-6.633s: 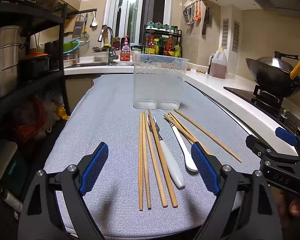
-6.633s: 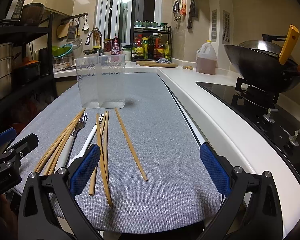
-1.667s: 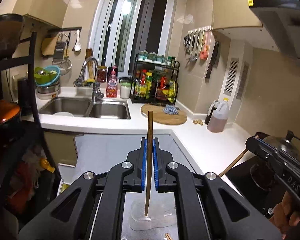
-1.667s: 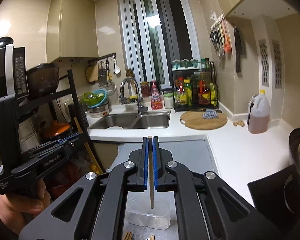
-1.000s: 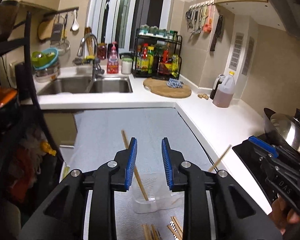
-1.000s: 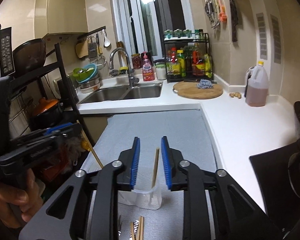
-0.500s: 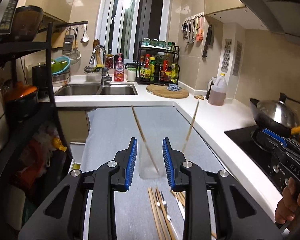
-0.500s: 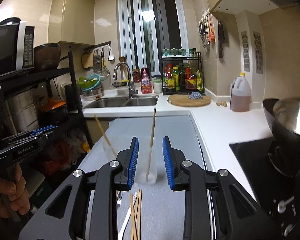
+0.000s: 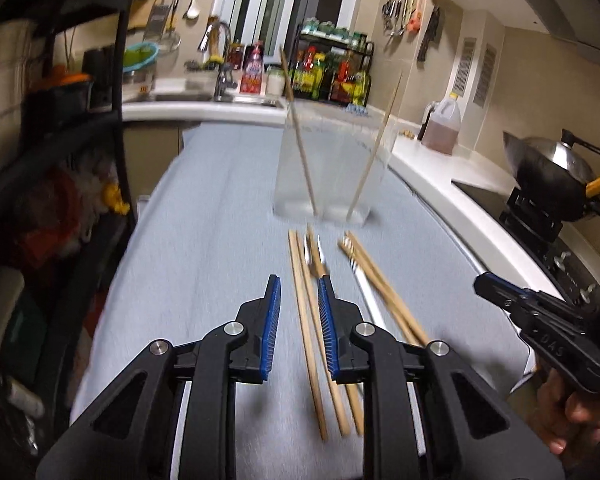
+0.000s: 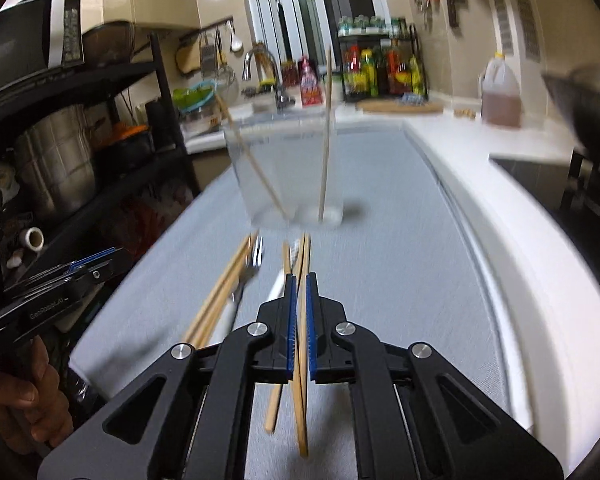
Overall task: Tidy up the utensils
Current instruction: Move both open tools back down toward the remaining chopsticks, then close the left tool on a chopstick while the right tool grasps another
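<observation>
A clear plastic holder (image 9: 328, 176) stands on the grey mat and holds two leaning wooden chopsticks (image 9: 300, 136); it also shows in the right wrist view (image 10: 288, 172). Several chopsticks (image 9: 306, 312), a fork (image 9: 314, 252) and a white-handled utensil (image 9: 364, 284) lie on the mat in front of it. My left gripper (image 9: 296, 300) is open and low over the left chopsticks. My right gripper (image 10: 298, 300) has its jaws nearly together over loose chopsticks (image 10: 300, 380); whether it grips one is unclear.
A grey mat (image 9: 204, 240) covers the counter. A black rack with pots (image 10: 60, 152) stands at the left. A wok (image 9: 552, 172) sits on the stove at the right, beside an oil jug (image 9: 440, 124). The sink (image 9: 204, 96) lies behind.
Both grippers have dropped from above the holder down to the loose utensils on the mat. The right jaws have narrowed. The two chopsticks stay in the holder.
</observation>
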The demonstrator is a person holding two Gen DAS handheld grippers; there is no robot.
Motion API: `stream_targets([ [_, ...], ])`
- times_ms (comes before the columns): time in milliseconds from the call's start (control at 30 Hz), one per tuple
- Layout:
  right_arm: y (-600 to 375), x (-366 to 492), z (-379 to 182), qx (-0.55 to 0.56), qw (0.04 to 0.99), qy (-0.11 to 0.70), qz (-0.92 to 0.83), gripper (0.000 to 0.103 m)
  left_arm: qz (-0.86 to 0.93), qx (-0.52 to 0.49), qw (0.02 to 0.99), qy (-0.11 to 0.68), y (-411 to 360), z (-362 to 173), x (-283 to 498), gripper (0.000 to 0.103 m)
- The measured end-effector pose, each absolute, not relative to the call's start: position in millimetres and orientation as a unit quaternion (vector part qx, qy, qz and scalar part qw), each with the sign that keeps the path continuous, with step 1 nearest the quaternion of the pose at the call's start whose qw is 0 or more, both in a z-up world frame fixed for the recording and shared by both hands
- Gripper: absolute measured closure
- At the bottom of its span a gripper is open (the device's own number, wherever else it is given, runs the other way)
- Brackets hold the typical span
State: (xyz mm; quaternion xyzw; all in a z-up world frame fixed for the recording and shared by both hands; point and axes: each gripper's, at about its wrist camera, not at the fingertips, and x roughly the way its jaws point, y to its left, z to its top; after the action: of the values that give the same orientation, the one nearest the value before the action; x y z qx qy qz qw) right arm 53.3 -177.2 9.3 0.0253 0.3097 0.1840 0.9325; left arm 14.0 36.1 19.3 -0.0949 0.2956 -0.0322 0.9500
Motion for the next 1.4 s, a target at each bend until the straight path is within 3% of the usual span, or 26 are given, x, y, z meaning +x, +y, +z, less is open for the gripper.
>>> stream_targets([
  [333, -171.9, 53.5, -40.4, 0.019, 0.912, 0.36, 0.195, 0.094, -0.04, -0.085, 0.939, 0.33, 28.0, -23.2, -0.4, 0.083],
  [633, -165.9, 48.2, -37.3, 0.021, 0.911, 0.36, 0.202, 0.09, -0.053, -0.082, 0.933, 0.346, 20.9, -33.5, 0.0, 0.083],
  [700, -162.1, 46.6, -39.2, 0.011, 0.91, 0.363, 0.202, 0.082, -0.055, -0.079, 0.933, 0.348, 18.9, -34.3, -1.1, 0.083],
  [767, -158.9, 43.5, -39.8, -0.004, 0.913, 0.359, 0.193, 0.082, -0.054, -0.074, 0.932, 0.351, 16.4, -35.3, -1.7, 0.083],
  [1400, -162.7, 42.0, -38.6, -0.009, 0.921, 0.355, 0.16, 0.082, -0.048, -0.054, 0.931, 0.359, 11.0, -41.9, -2.6, 0.083],
])
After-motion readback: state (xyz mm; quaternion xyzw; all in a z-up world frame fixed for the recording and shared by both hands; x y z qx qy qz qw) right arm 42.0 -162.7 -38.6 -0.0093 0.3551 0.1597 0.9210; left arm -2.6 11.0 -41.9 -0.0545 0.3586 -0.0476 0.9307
